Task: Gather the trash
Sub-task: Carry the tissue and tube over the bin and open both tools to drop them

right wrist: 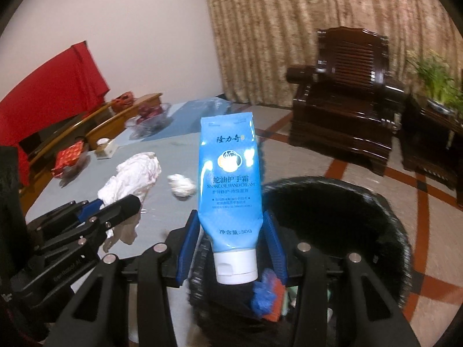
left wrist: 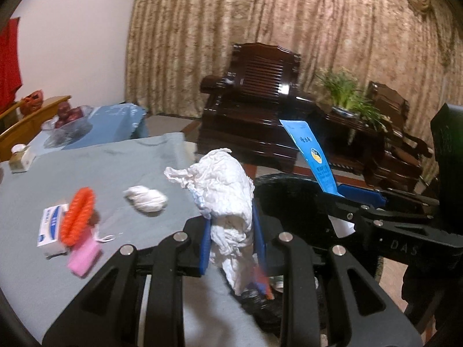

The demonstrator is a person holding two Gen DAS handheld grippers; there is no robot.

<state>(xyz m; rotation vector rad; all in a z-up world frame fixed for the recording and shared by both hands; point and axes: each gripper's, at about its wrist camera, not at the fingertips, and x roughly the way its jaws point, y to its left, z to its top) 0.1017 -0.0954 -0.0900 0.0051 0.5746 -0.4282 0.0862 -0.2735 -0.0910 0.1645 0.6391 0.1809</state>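
Observation:
My left gripper is shut on a crumpled white tissue wad, held at the table's edge beside the black trash bin. My right gripper is shut on a blue hand cream tube, cap down, over the near left rim of the black trash bin. The tube also shows in the left wrist view. The left gripper's tissue shows in the right wrist view. A small tissue ball lies on the grey tablecloth; it also shows in the right wrist view.
On the table lie a small white-blue box, an orange spiral hair tie and a pink block. A glass fruit bowl stands far left. A dark wooden armchair and a plant stand beyond.

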